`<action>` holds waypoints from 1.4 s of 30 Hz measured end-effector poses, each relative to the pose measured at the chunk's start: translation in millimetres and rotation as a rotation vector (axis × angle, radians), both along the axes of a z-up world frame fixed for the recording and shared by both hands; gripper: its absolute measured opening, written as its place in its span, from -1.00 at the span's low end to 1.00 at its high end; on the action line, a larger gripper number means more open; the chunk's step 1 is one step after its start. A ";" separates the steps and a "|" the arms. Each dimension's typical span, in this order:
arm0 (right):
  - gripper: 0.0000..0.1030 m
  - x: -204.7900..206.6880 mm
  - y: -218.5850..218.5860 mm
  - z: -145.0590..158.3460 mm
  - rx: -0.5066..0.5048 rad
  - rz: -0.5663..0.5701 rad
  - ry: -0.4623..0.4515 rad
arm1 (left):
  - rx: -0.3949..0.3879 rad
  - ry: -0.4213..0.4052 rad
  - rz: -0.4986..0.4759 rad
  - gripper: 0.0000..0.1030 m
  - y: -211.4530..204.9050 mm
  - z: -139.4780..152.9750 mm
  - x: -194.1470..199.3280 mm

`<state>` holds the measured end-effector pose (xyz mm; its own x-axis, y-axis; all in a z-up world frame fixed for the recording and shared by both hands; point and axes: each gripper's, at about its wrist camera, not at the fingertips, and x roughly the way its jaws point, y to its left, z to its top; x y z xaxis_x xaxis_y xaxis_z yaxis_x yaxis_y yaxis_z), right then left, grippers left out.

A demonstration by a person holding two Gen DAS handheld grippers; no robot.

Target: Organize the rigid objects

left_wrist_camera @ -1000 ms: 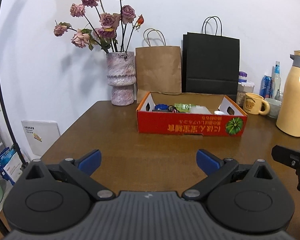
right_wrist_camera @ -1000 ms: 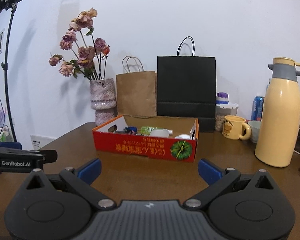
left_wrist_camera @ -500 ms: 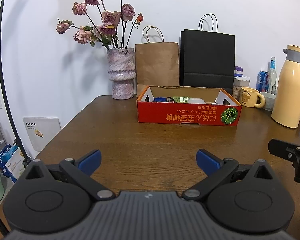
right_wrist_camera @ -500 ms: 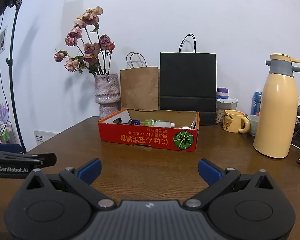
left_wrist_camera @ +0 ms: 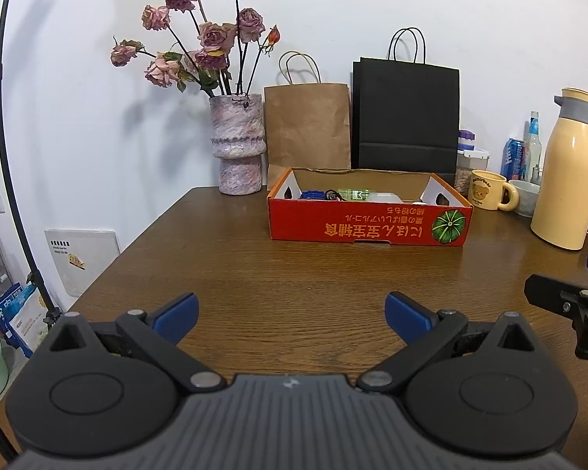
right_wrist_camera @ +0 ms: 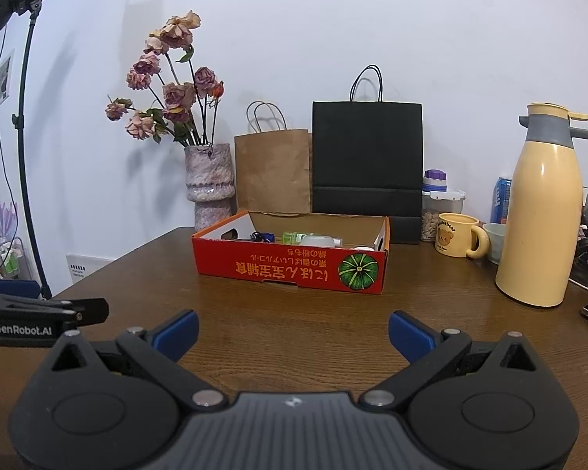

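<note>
**Both grippers wait back from the red box of small items**

The counter (left_wrist_camera: 294, 274) is a broad slab of dark, grained wood, bare across its middle, which leaves working room between the grippers and the things lined up along the white wall. Against that wall stand a flat black paper bag (right_wrist_camera: 367, 164) and a creased brown paper bag (right_wrist_camera: 272, 170), both upright on their folded bases, probably propped there to stay out of the way. At the right a tall cream jug (right_wrist_camera: 541, 211) with a grey collar and handle stands smooth and rounded. At the left a mottled pink vase (left_wrist_camera: 237, 143), rough and waisted, holds dried roses.

The red cardboard box (right_wrist_camera: 294, 270), shallow and open-topped with a printed green pumpkin, sits near the back of the counter, well apart from both grippers. In it lie the rigid things to be organised: a small clear bottle with a green label (right_wrist_camera: 296, 237), a pale bottle just beside it, and something blue and tangled that is too small to name. A yellow bear mug (right_wrist_camera: 456, 235) stands between the box and the jug.

The left gripper (left_wrist_camera: 290, 313) hovers over bare wood with its blue-tipped fingers spread wide and nothing between them. The right gripper (right_wrist_camera: 292, 331) is likewise released and empty
</note>
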<state>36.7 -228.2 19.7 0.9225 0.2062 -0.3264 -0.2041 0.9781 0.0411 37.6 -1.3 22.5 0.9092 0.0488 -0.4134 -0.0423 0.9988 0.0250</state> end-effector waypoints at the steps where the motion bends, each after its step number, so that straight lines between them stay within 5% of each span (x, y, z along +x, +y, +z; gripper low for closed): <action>1: 1.00 -1.0 -0.1 -0.2 0.000 0.000 0.000 | 0.000 -0.001 0.000 1.00 0.1 -0.1 -0.4; 42: 1.00 -1.4 -2.1 2.4 -0.002 -0.002 0.000 | -0.004 0.005 -0.018 1.00 -0.7 -0.1 1.9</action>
